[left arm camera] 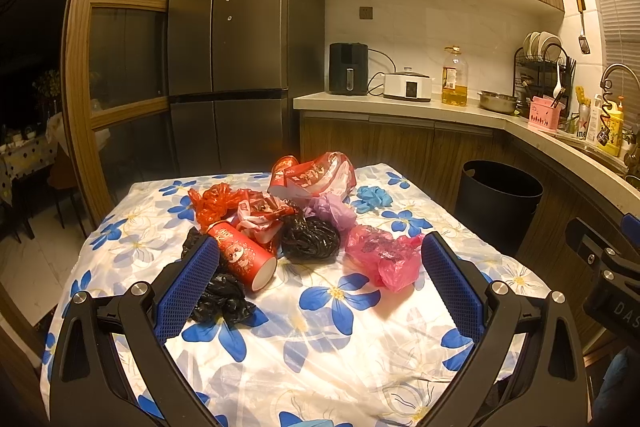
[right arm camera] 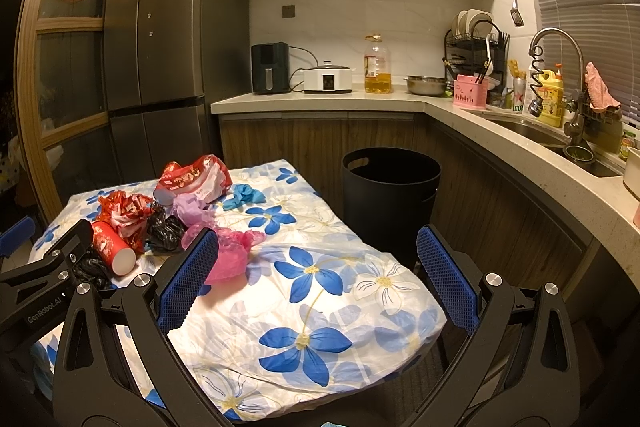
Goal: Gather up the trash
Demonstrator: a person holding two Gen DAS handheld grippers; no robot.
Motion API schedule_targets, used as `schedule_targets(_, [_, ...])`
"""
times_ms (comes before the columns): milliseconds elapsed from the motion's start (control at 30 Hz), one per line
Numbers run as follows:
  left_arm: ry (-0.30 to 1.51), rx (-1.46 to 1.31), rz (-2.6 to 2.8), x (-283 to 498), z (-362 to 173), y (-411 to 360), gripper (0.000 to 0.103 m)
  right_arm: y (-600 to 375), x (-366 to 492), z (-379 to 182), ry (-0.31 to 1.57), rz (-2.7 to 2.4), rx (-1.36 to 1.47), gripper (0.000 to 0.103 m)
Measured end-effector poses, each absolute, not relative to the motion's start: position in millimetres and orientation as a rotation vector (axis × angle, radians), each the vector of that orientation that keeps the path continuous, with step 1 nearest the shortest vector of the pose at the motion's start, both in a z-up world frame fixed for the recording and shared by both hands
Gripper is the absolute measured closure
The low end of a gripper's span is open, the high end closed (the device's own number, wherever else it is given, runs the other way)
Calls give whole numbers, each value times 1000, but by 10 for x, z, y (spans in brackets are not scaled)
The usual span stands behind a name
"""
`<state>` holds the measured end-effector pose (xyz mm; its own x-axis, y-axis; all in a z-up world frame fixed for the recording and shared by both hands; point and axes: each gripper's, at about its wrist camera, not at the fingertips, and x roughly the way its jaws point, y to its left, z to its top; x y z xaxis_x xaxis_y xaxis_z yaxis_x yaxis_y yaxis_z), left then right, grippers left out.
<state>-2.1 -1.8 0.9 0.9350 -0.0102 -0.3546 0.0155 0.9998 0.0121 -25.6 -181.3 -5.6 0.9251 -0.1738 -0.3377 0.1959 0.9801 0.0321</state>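
Observation:
A heap of trash lies on the flower-print tablecloth (left arm camera: 320, 347): a red paper cup (left arm camera: 244, 259) on its side, black bags (left arm camera: 310, 239), a pink bag (left arm camera: 384, 255), a purple bag (left arm camera: 332, 211), red wrappers (left arm camera: 312, 177) and a blue glove (left arm camera: 372, 197). My left gripper (left arm camera: 316, 267) hovers open over the near side of the heap, its left finger beside the cup. My right gripper (right arm camera: 316, 259) is open and empty above the table's right part, with the pink bag (right arm camera: 230, 253) behind its left finger. A black bin (right arm camera: 390, 195) stands on the floor right of the table.
A grey fridge (left arm camera: 228, 39) stands behind the table. The counter (right arm camera: 320, 101) carries an air fryer, a cooker, an oil bottle and a dish rack. A sink with a tap (right arm camera: 560, 67) is on the right. The bin (left arm camera: 500, 203) sits between table and cabinets.

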Motion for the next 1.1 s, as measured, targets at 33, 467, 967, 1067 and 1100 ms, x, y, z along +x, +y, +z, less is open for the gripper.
schedule_targets(33, [362, 14, -12, -21, 10, -14, 5, -1815, -257, -55, 340, -189, 66, 4])
schedule_targets(467, [363, 11, -14, -12, 12, -20, 5, -1803, -236, -45, 340, -191, 67, 4])
schedule_targets(967, [364, 11, -15, 7, 13, -35, 5, -1851, -237, -40, 334, -192, 66, 4])
schedule_targets(1067, [364, 10, -16, 7, 12, -33, 5, -1846, -241, -44, 335, -191, 65, 4])
schedule_targets(1100, [364, 10, -15, 6, 12, -30, 5, -1852, -236, -40, 336, -191, 65, 4])
